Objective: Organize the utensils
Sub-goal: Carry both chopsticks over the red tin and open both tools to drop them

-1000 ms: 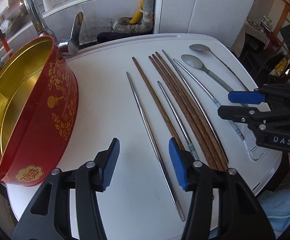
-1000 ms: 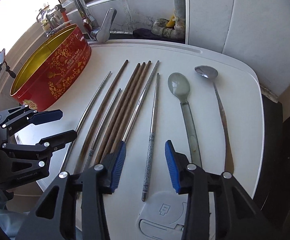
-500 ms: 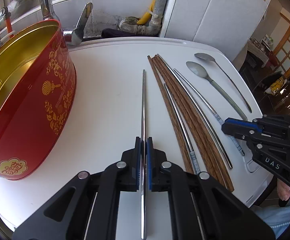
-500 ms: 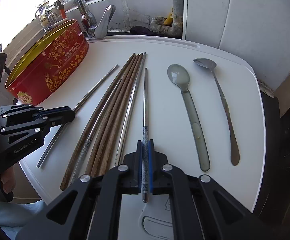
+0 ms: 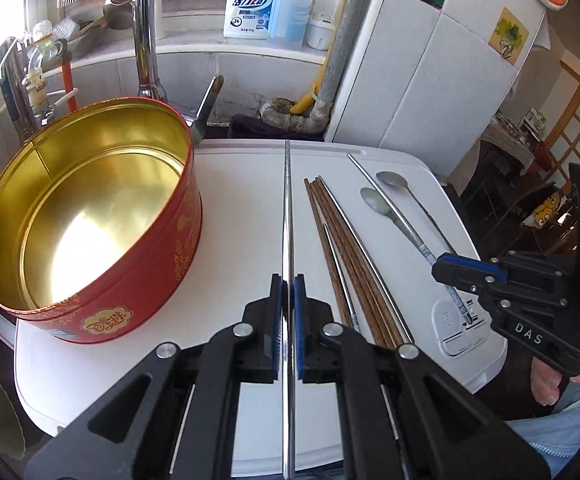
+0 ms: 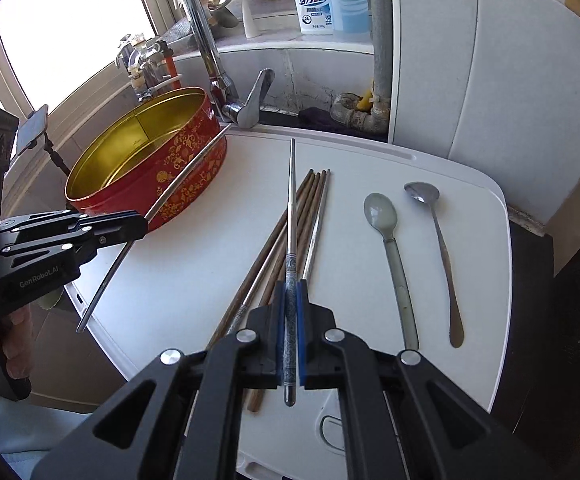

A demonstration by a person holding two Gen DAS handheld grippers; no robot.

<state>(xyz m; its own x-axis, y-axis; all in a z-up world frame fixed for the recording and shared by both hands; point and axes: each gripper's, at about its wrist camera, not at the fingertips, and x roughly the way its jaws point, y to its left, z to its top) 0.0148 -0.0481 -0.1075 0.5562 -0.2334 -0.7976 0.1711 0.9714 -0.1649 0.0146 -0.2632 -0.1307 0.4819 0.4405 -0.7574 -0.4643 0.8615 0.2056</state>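
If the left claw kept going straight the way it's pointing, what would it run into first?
Probably nothing soon: the left claw, shut on a steel chopstick, points along bare white board beside the red tin. Depth is unclear, but the sink-side wall lies beyond.

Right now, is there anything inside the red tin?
No, the red tin shows only its bare gold floor; both metal chopsticks are held outside it.

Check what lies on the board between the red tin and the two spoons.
In the right wrist view, between the red tin and the spoons lies the bundle of wooden chopsticks with metal ones; bare white board otherwise.
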